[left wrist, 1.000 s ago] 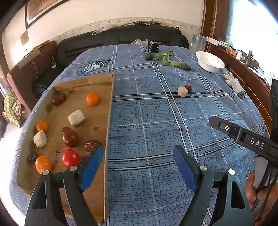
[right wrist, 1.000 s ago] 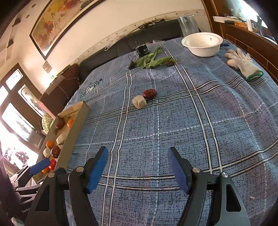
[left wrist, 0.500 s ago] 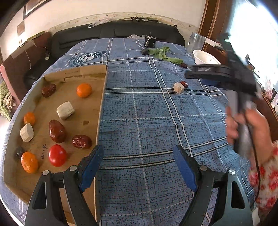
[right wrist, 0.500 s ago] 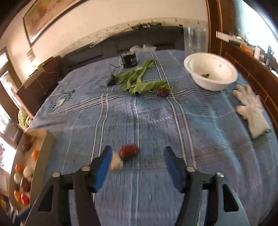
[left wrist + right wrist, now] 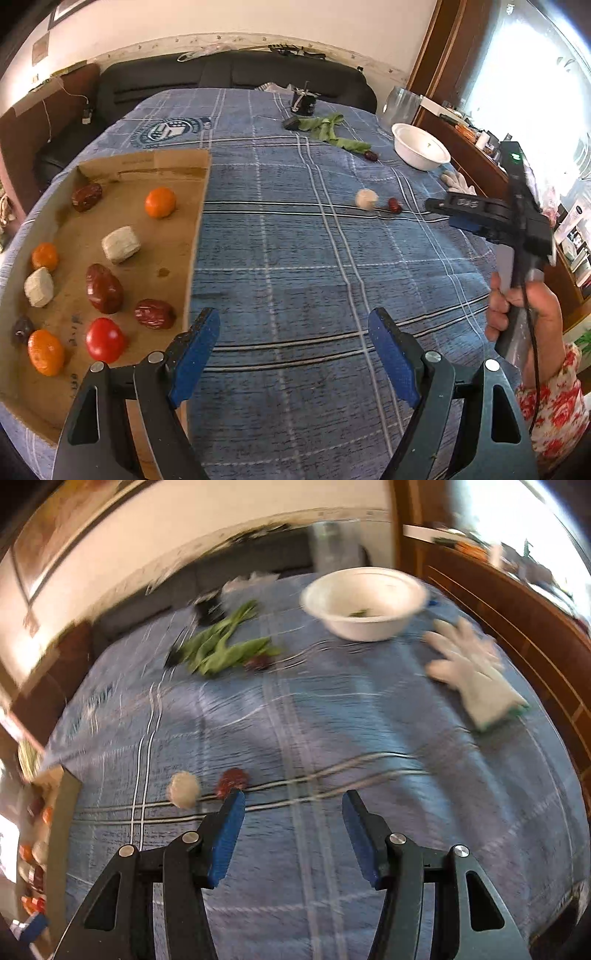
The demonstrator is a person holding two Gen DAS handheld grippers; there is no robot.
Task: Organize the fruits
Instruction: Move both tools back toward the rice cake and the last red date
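1. Since a second ago our right tool [image 5: 291, 834] has swung out across the plaid-covered surface [image 5: 332, 738] toward the loose fruit, and its jaws are closing with nothing between them.
2. Right tool's near finger [image 5: 227, 834] now sits just beside the red date [image 5: 232, 778]; whether they touch we can't tell, view is motion-blurred. Pale round fruit [image 5: 183, 788] lies just left of the date, apart from the tool.
3. Our left tool [image 5: 293, 354] hangs wide open and empty over the surface, its left finger [image 5: 194, 360] at the edge of the cardboard tray [image 5: 177, 166].
4. Tray holds the sorted fruit: tomato [image 5: 105, 339], four oranges, e.g. [image 5: 160, 202], several dates, two pale blocks [image 5: 120, 244].
5. From the left view, the hand [image 5: 524, 314] with a floral sleeve grips the right tool's handle well right of the tray.
6. Further out: another date [image 5: 258, 661] touching the green leaves [image 5: 221, 646], white bowl [image 5: 364, 602], white glove [image 5: 472, 672] near the wooden edge.
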